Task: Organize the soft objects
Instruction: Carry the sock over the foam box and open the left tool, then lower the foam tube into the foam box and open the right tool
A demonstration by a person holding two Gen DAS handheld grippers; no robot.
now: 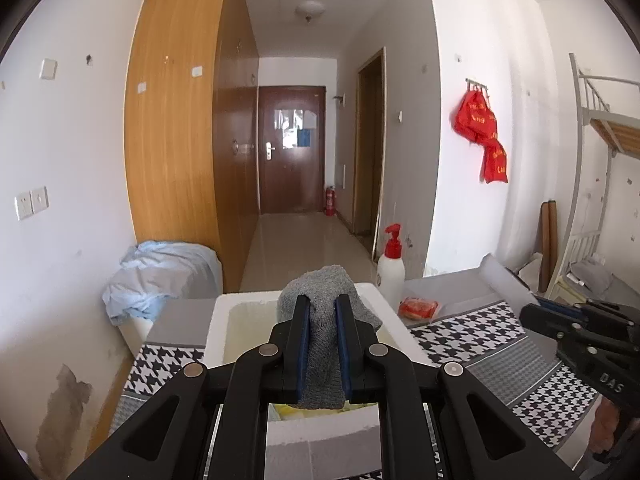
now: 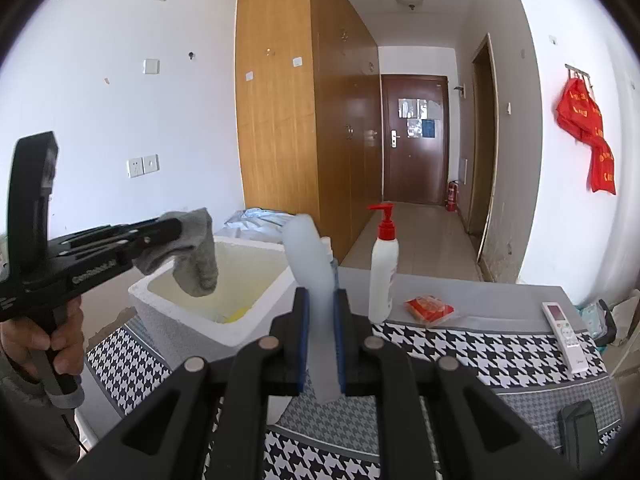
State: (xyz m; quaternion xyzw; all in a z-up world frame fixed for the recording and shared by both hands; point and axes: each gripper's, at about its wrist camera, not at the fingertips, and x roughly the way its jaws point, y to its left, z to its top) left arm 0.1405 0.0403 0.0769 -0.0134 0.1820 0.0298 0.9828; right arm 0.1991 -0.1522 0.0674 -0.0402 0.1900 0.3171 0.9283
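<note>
My left gripper (image 1: 323,312) is shut on a grey knitted sock (image 1: 320,296), which it holds over the open white foam box (image 1: 248,300). In the right wrist view the same grey sock (image 2: 196,256) droops from the left gripper (image 2: 176,229) above the foam box (image 2: 176,320), and a hand grips that tool's handle. My right gripper (image 2: 320,304) is shut on a pale blue soft piece (image 2: 314,268) that stands up between its pads, to the right of the box. Something yellow lies in the box bottom.
A white pump bottle with a red top (image 2: 383,272), an orange packet (image 2: 430,309) and a white remote (image 2: 564,330) lie on the houndstooth-covered table (image 2: 480,344). A heap of light blue cloth (image 1: 160,276) sits behind the box. A dark object (image 2: 580,428) lies at the right front.
</note>
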